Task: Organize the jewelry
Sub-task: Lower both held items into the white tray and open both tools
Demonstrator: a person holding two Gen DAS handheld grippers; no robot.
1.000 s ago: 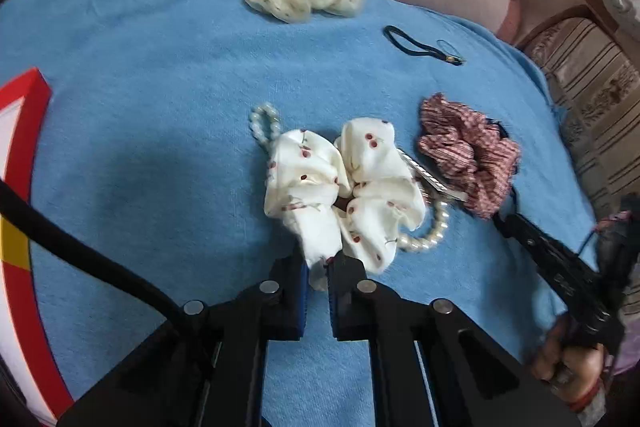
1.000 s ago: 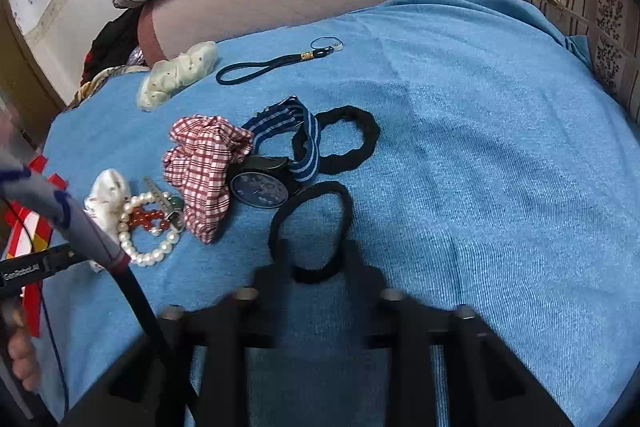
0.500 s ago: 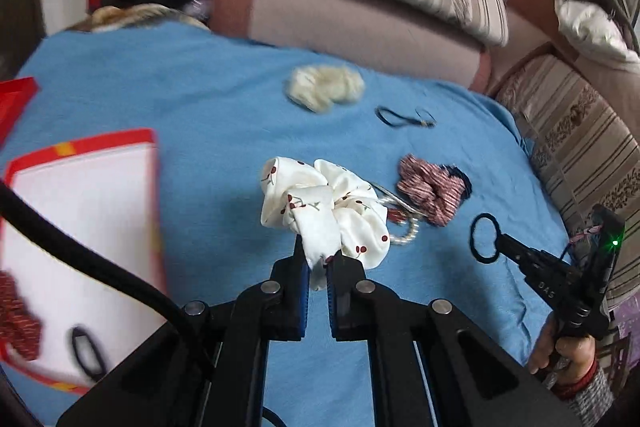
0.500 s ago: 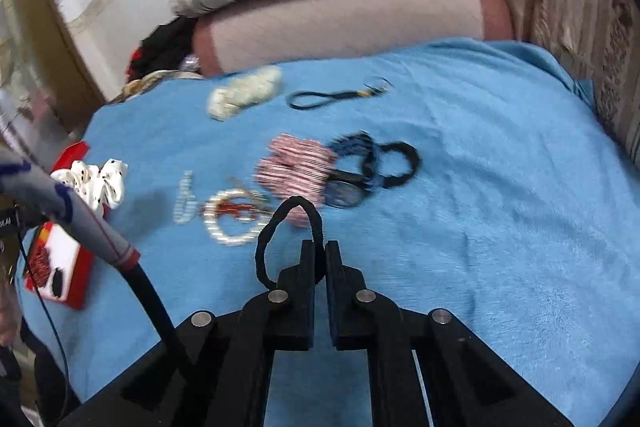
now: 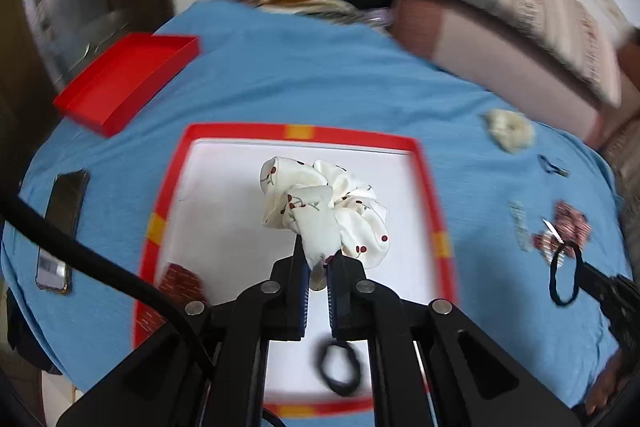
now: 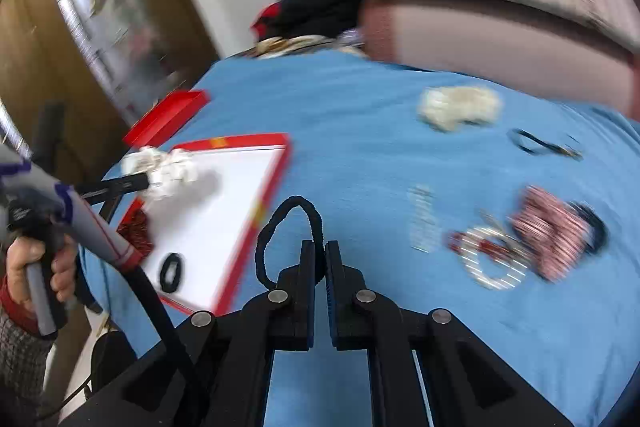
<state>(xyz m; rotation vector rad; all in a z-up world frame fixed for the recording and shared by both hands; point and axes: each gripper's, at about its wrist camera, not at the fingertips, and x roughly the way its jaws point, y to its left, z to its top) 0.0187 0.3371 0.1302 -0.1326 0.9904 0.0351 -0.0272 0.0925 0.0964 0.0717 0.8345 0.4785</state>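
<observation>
Blue cloth (image 5: 320,87); red-rimmed tray (image 5: 434,195), phone (image 5: 60,227): no legible writing.

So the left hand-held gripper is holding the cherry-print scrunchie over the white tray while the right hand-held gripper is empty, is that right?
Not quite: the right hand-held gripper is not empty; in the right wrist view it is shut on a black hair tie. The rest holds: the left hand-held gripper holds the cherry-print scrunchie over the white tray.

Soft, even daylight lit both views, with faint shadows. Motion blur smeared the striped cushion (image 5: 520,7) and the beaded jewelry (image 6: 492,259); the black fingers (image 6: 308,267) stayed sharp. Fisheye distortion bent the edges, and the corners were vignetted black.
</observation>
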